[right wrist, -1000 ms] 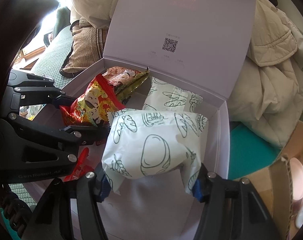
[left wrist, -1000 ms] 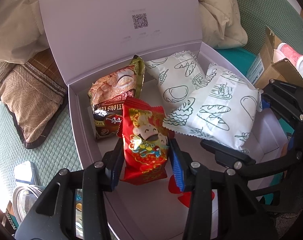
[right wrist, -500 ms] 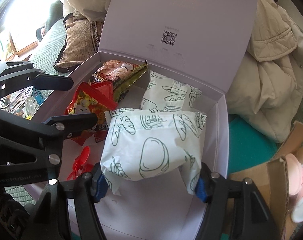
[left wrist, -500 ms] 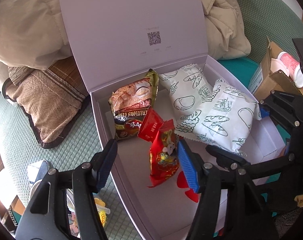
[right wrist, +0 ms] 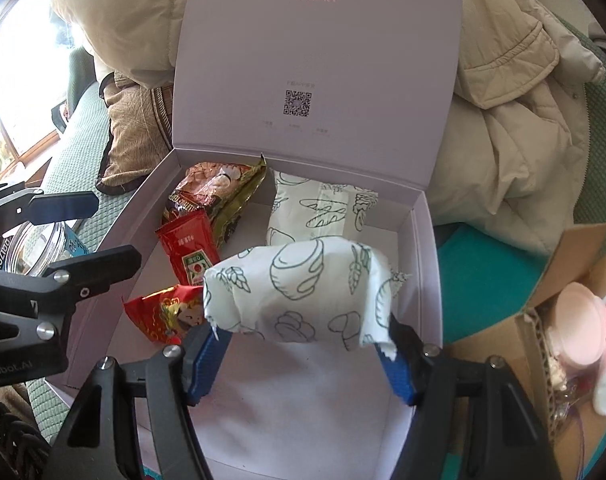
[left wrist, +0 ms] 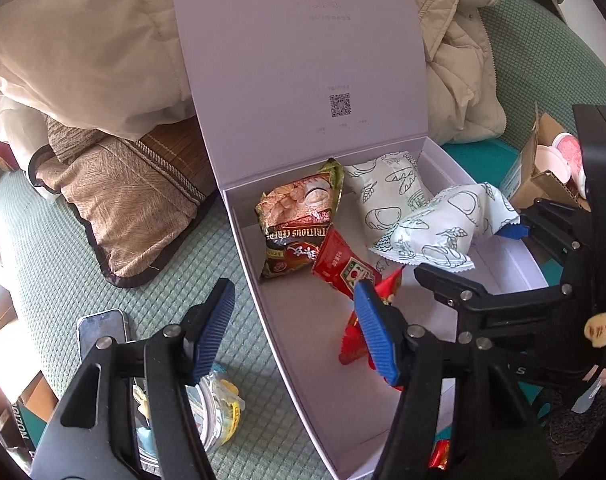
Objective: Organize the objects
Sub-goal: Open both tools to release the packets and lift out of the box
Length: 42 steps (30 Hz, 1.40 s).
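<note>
My right gripper [right wrist: 303, 354] pinches the white bread-print packet [right wrist: 303, 292] by its two ends, so its long axis runs across from one jaw to the other, and it hangs over the right half of the open box [right wrist: 423, 264], clear of the floor. My left gripper [left wrist: 293, 328] stands spread and holds nothing; one of its fingers is outside the box's left wall, the other inside, above the red cartoon packet [right wrist: 165, 314] that lies on the floor near the left wall.

A second bread-print packet [right wrist: 319, 212] lies at the back right corner with its long axis running front to back. The cereal bag [right wrist: 213, 192] sits at the back left, and the red sachet [right wrist: 189, 248] leans on its front edge.

I judge that the free floor lies straight below and toward the front right corner. The right wall is close beside my outer jaw, so the way down is narrow there.
</note>
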### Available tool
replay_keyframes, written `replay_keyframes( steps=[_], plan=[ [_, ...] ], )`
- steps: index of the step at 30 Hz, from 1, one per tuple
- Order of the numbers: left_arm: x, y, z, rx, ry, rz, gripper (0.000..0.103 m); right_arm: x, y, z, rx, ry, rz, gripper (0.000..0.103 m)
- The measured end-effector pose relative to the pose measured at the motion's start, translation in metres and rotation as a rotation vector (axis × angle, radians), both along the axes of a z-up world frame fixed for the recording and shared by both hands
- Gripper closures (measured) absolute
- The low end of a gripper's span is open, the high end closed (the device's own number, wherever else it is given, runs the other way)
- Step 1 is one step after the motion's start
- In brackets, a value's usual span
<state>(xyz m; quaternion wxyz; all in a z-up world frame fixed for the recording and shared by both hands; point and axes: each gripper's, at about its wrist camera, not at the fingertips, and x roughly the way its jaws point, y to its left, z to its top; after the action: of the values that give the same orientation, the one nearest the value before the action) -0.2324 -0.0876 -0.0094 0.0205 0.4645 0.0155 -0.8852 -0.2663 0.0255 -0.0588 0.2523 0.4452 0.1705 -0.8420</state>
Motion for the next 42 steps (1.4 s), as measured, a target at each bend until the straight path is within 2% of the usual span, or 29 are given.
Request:
replay_keyframes(
  steps=[4,14,16,18,21,27,31,35,42],
  plan=[
    [0.005,-0.004,-0.002,-0.025,0.003,0.008,0.042,0.000,-0.001,-0.008,0.012,-0.005,-0.007,0.033],
    [0.027,-0.012,0.007,0.017,0.010,-0.005,0.042,0.018,0.003,0.003,-0.033,0.014,0.009,0.033],
    [0.030,-0.011,0.010,0.026,0.016,-0.009,0.039,0.021,0.003,0.008,-0.043,0.021,0.001,0.033],
    [0.032,-0.011,0.014,0.035,0.028,-0.013,0.034,0.025,0.006,0.015,-0.051,0.039,-0.008,0.032],
    [0.037,-0.012,0.020,0.051,0.049,-0.011,0.030,0.034,0.009,0.028,-0.046,0.096,-0.011,0.023],
    [0.046,-0.016,0.035,0.104,0.074,0.007,0.026,0.048,0.018,0.054,-0.038,0.158,-0.052,0.020],
    [0.055,-0.016,0.054,0.105,0.110,0.000,0.022,0.058,0.026,0.075,-0.057,0.205,-0.109,0.008],
    [0.065,-0.015,0.072,0.089,0.145,-0.005,0.017,0.068,0.031,0.094,-0.071,0.251,-0.149,0.006],
    [0.084,-0.009,0.093,0.085,0.170,-0.025,0.015,0.093,0.038,0.121,-0.056,0.291,-0.175,0.003]
  ],
)
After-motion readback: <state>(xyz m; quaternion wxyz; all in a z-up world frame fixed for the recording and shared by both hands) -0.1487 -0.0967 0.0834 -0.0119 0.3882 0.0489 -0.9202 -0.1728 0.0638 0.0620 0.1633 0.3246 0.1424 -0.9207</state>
